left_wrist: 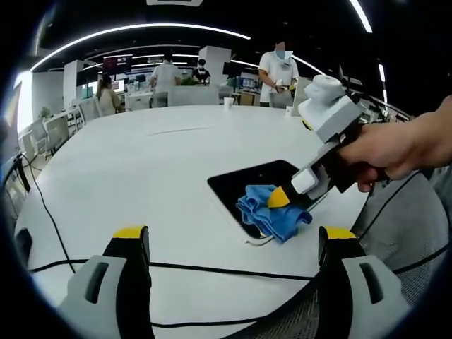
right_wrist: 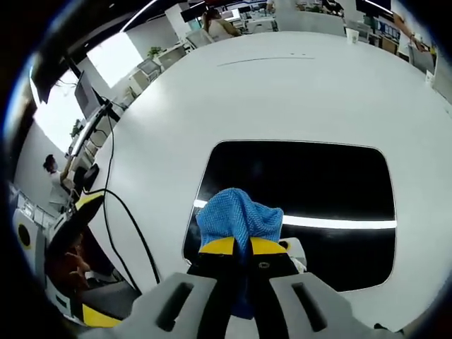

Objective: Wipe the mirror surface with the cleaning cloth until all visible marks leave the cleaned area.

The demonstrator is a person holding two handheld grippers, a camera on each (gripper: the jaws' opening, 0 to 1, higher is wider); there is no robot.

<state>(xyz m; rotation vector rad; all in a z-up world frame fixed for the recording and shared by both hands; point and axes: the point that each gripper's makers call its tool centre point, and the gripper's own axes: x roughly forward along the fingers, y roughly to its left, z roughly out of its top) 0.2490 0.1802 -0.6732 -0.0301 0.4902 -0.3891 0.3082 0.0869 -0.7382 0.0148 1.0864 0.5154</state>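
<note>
I see the white table spanning both views. The dark mirror lies flat on it, at 12 o'clock from my right gripper. A hand reaches in from 3 o'clock in the left gripper view, angling that gripper down. Its jaws are clamped on the blue cloth, pressed onto the mirror's near edge. Left gripper hovers, jaws spread apart, cloth at 1 o'clock.

Blue cloth, black glossy mirror, white table, grey yellow-tipped right tool
</note>
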